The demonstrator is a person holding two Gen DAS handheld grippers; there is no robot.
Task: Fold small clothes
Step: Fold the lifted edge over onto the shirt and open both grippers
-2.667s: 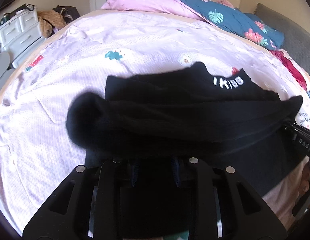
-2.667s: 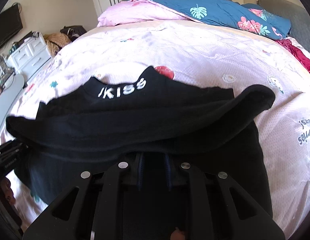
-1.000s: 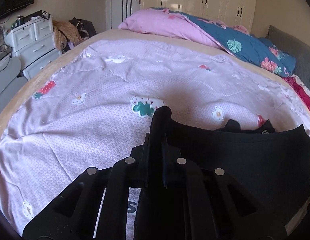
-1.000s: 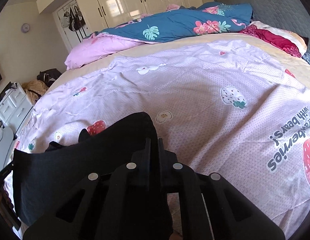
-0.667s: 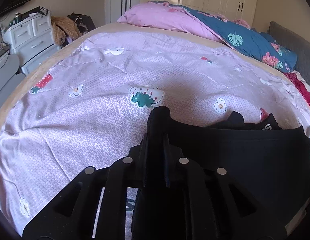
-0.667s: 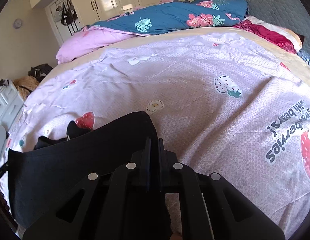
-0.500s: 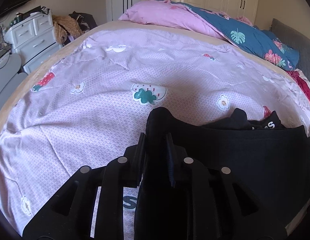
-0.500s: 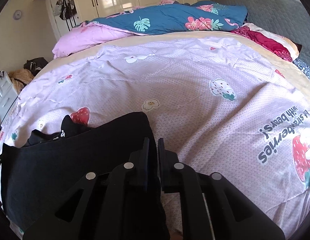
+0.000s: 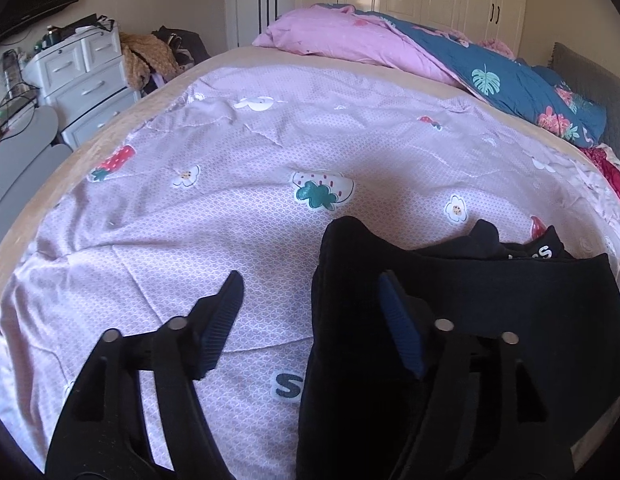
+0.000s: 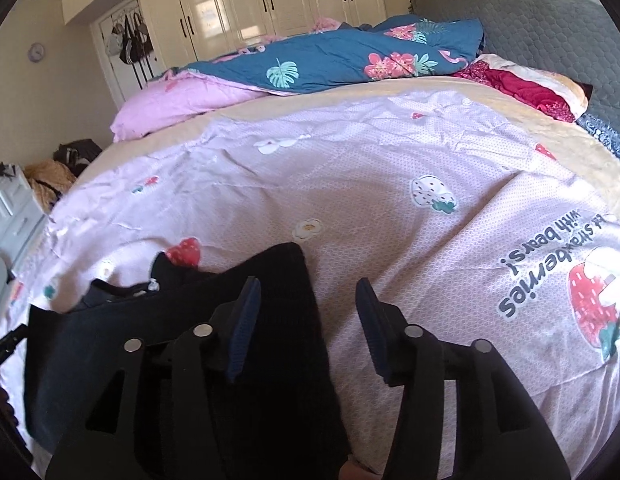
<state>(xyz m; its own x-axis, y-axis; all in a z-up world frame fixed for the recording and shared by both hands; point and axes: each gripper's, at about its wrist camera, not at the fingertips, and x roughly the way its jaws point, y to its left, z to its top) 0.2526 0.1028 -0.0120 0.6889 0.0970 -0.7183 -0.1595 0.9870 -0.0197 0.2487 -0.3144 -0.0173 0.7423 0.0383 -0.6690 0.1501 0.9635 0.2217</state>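
Two spreading fingers of the left gripper point(image 9: 310, 292) straddle the black garment point(image 9: 490, 320) edge (unpinched) on the pink bedsheet point(image 9: 190, 240). Right view: right gripper point(image 10: 308, 296) likewise opening, garment point(image 10: 150, 340) corner loose between.

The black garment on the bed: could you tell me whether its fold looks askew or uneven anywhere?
Slightly: the black garment has its lettered layer bunched and poking out past the folded top edge, so the layers do not line up.

Black two-finger left gripper point(image 9: 310, 292) with blue ribbed pads, jaws opening, above lilac strawberry-print bedsheet point(image 9: 190, 240); folded black fabric garment with white lettering point(image 9: 490, 312) lying between and right of fingers, corner unclamped.
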